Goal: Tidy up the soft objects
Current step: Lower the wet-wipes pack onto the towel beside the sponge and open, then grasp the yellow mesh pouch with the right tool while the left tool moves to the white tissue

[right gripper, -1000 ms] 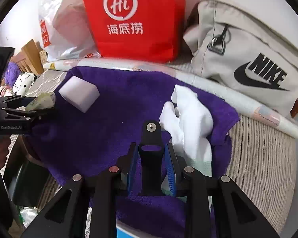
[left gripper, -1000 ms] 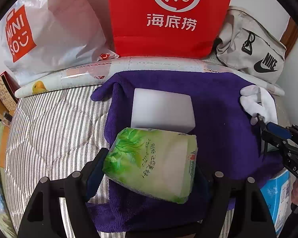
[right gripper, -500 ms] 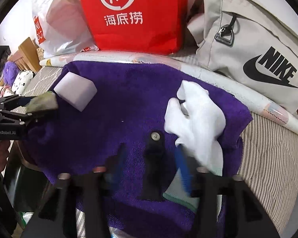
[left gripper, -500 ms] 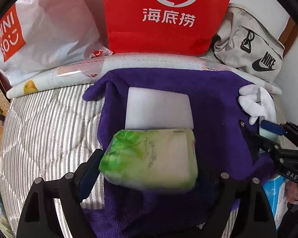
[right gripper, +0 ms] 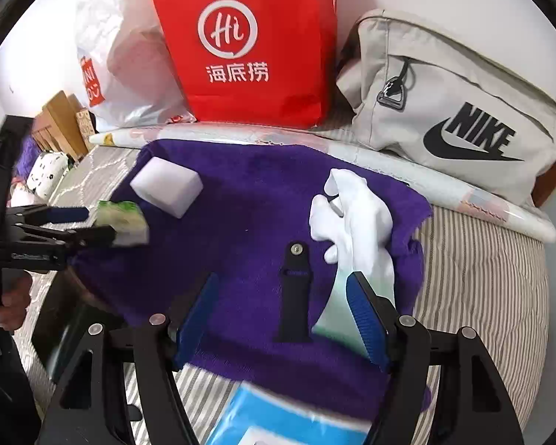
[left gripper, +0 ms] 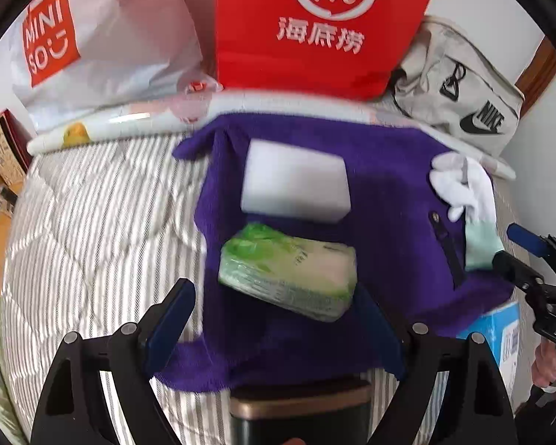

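A purple towel (left gripper: 389,193) (right gripper: 248,200) lies on the striped bed. On it are a white sponge block (left gripper: 296,181) (right gripper: 166,187), a green tissue pack (left gripper: 289,278) (right gripper: 124,222), a white glove (left gripper: 463,189) (right gripper: 356,222) and a dark watch strap (right gripper: 294,293) (left gripper: 446,252). My left gripper (left gripper: 274,322) is open, and the tissue pack lies just ahead of its fingers. My right gripper (right gripper: 285,319) is open, with the strap lying between its fingers and the glove cuff against the right finger (right gripper: 367,319).
A red Hi paper bag (left gripper: 315,26) (right gripper: 248,44), a white Miniso bag (left gripper: 92,37) and a grey Nike bag (right gripper: 456,111) (left gripper: 459,85) stand at the back. A blue-and-white pack (right gripper: 278,422) (left gripper: 500,330) lies at the towel's near edge. Striped bedding (left gripper: 92,222) spreads to the left.
My left gripper opened and let go of the tissue pack, which now lies on the towel. My right gripper opened and released the dark strap onto the towel.
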The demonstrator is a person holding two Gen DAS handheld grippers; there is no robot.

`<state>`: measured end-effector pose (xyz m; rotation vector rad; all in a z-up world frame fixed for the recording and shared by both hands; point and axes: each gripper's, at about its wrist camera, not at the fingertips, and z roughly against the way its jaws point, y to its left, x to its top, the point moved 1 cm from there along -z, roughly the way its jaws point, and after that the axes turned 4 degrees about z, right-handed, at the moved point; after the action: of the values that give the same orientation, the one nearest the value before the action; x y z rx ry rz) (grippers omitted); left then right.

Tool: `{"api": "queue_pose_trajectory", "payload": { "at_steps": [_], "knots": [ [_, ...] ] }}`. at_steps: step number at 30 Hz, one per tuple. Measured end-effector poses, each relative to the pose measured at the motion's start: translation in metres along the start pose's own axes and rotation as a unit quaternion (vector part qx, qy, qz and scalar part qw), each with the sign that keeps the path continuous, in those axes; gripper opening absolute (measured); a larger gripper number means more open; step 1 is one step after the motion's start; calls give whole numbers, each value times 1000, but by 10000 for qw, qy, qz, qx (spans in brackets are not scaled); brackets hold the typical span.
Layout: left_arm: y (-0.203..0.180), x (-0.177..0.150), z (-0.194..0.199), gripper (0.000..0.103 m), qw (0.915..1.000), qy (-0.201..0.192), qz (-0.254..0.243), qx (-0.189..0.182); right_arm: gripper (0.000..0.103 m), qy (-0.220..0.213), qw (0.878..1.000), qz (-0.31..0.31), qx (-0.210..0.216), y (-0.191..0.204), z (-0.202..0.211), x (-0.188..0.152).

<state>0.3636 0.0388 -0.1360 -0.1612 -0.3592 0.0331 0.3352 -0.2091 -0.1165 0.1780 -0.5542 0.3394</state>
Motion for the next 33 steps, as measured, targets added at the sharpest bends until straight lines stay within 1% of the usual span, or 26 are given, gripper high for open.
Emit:
{"api": "queue_pose_trajectory", "payload": {
  "at_steps": [2,7,13,16,17,23,27,29,31,33],
  "knots": [
    [0,-6,2,86,10000,35,46,9,71,-23,10000,-4,37,2,8,-5],
    [-1,-24,21,86,9999,-110,-19,66,71,-63,9999,6,78,10,26,-20],
    [3,-49,55,86,9989,-468,20,-8,71,-279,9992,-38,271,25,53,-42],
    [6,-72,78,86,9958,-882,94,-232,71,-419,9984,-34,372,37,68,-59],
    [8,-77,82,86,9953,-934,98,-242,71,-443,9983,-18,384,41,73,-64],
    [8,-120,103,86,9960,-884,-31,-111,71,-337,9977,203,549,75,96,-101],
    [12,-147,109,86,9965,-802,45,-208,71,-305,9960,322,776,98,105,-132],
    [13,-163,108,86,9969,-766,40,-175,68,-239,9961,358,766,107,104,-146],
    [14,-173,108,86,9969,-772,26,-141,59,-128,9962,384,772,112,103,-160],
    [14,-184,108,86,9970,-745,-3,-184,56,-58,9961,317,826,114,102,-173]
  ]
}}
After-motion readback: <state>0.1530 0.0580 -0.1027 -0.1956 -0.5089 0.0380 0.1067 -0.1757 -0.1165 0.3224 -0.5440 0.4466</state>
